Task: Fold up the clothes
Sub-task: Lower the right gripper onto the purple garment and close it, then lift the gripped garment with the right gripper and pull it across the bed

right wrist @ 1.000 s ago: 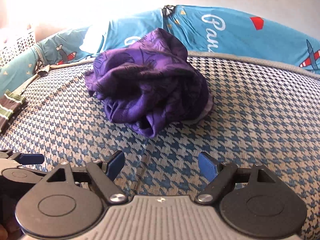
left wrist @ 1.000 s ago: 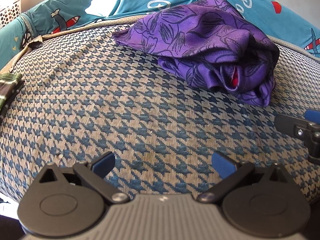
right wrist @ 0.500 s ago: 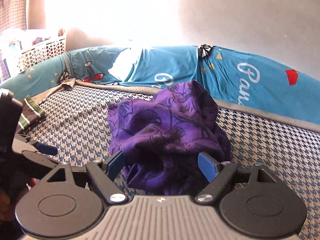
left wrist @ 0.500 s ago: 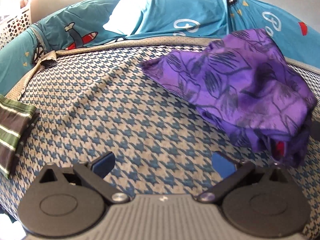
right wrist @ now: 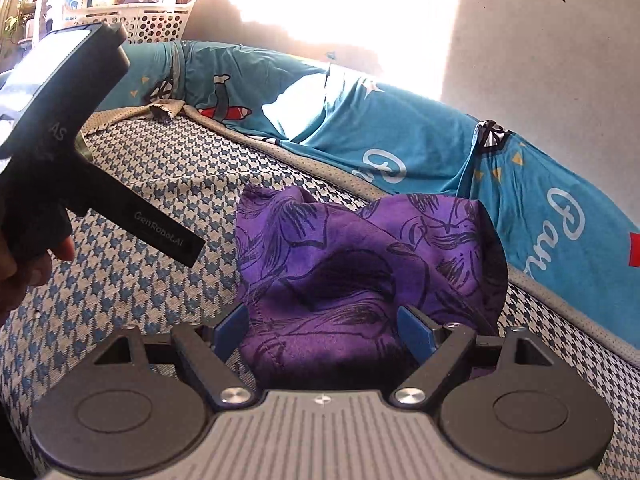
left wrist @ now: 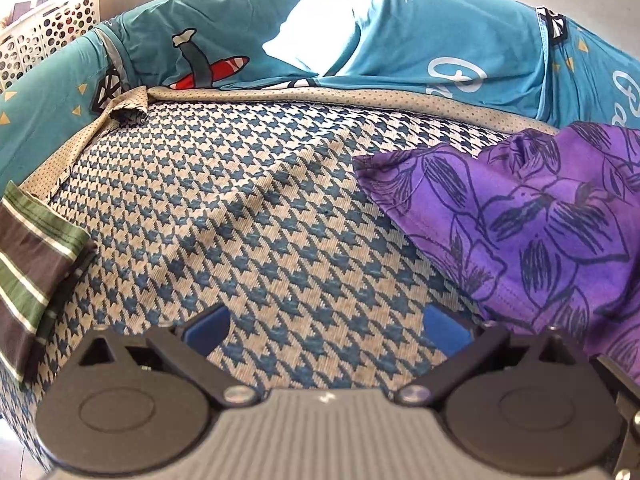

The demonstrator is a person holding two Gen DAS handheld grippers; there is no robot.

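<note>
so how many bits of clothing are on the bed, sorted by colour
purple floral-print fabric garment: 1
green, brown and white striped fabric garment: 1
total: 2
both lie on the blue and beige houndstooth bed cover

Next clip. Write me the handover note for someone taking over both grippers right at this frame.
Left gripper: open, empty, over bare houndstooth mattress.
Right gripper: open, fingers either side of the crumpled purple garment, not clamped.
A striped cloth lies at the mattress's left edge; its state is unclear.
Done: no fold in the purple garment.
Left: grip it, spread it flat, fold.
</note>
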